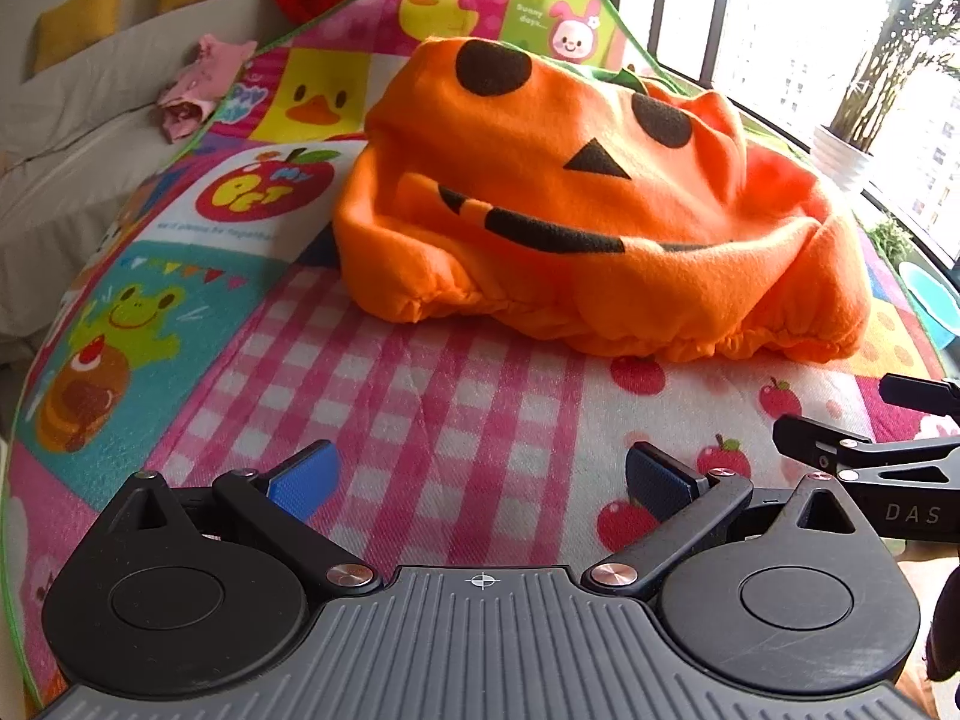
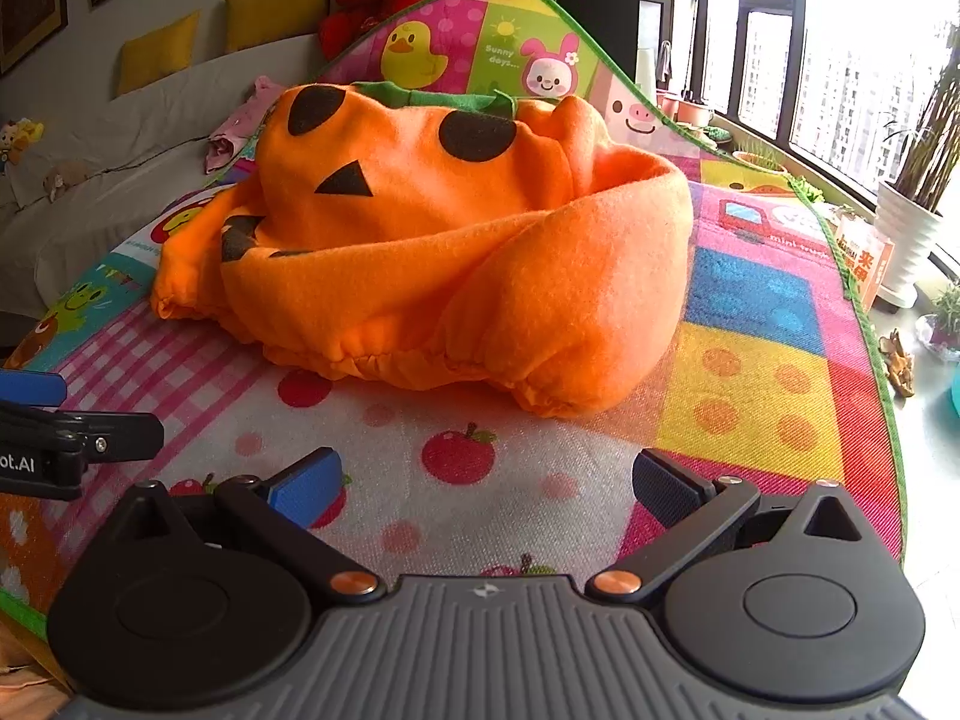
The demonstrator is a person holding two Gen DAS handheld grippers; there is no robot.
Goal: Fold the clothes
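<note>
In the left wrist view, my left gripper (image 1: 477, 483) sat at the bottom of the frame with its jaws spread wide and nothing between them, low over the pink-checked part of the play mat (image 1: 384, 396). I judged it was held back there to give a clear look at the pumpkin costume (image 1: 576, 210), which lay bunched in the centre and upper right of the frame, face side up, its elastic hem (image 1: 600, 330) turned toward me. That hem looked like the natural edge to take first, since the fleece was puffed up and needed flattening. The other gripper's arm poked in at the right edge, apart from the cloth.

In the right wrist view, my right gripper (image 2: 486, 480) was likewise wide open and empty at the bottom, over the apple-print patch of the mat. The costume (image 2: 456, 252) filled the middle of the frame, slumped with its right side rolled into a thick fold. A small pink garment (image 2: 237, 132) lay at the upper left beyond it, on the pale sofa (image 2: 108, 186), out of the way.
</note>
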